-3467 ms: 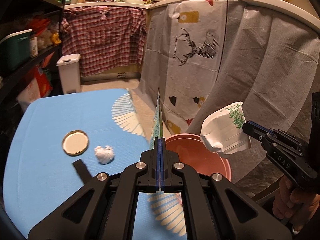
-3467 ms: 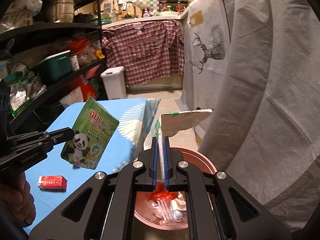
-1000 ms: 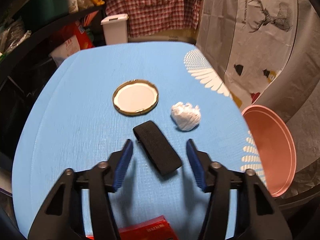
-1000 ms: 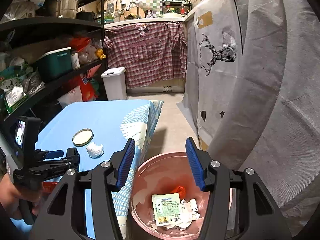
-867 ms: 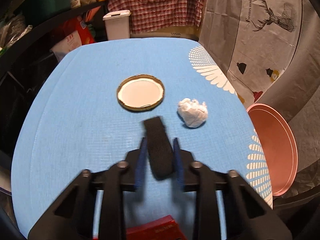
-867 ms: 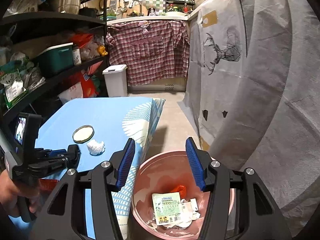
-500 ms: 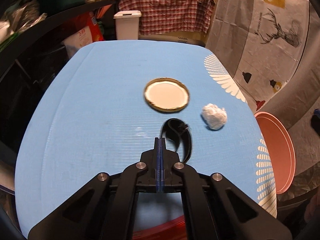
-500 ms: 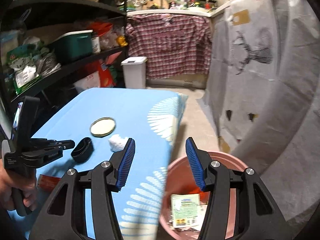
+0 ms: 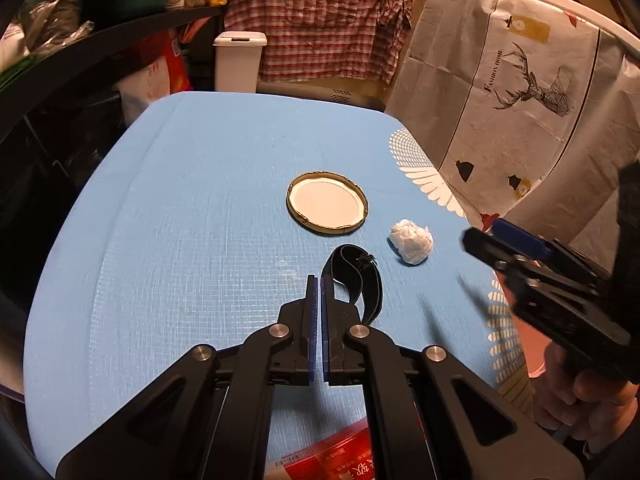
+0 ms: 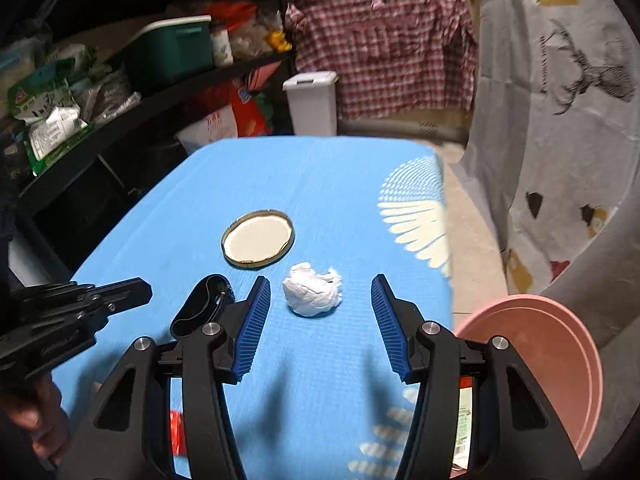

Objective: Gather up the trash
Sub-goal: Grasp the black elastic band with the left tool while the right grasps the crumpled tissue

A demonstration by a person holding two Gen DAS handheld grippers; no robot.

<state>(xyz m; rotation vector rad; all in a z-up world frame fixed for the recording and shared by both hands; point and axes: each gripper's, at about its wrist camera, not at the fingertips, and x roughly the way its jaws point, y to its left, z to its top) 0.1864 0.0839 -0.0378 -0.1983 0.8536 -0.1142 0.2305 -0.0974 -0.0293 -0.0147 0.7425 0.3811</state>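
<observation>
My left gripper (image 9: pixel 319 280) is shut low over the blue table (image 9: pixel 180 220). A black band (image 9: pixel 354 276), bunched into an upright loop, lies just right of its fingertips and touches the right finger. No part of the band shows between the pads. The right wrist view shows a strip of blue between that gripper (image 10: pixel 146 292) and the band (image 10: pixel 202 308). My right gripper (image 10: pixel 320 280) is open, and a crumpled white tissue ball (image 10: pixel 313 294) sits between its fingertips, untouched. The same ball (image 9: pixel 412 242) lies left of the right gripper (image 9: pixel 492 240) in the left wrist view.
A gold-rimmed jar lid (image 9: pixel 327 207) lies behind the band. A red packet (image 9: pixel 332 456) sits at the table's near edge. A pink bin (image 10: pixel 560 360) holding trash stands on the floor to the right. Dark shelves line the left, with a white lidded bin (image 9: pixel 239 62) behind the table.
The left gripper closed on the flat black band, which buckled into a loop beside its tips. The right gripper swung left from above the pink bin and dropped over the tissue ball.
</observation>
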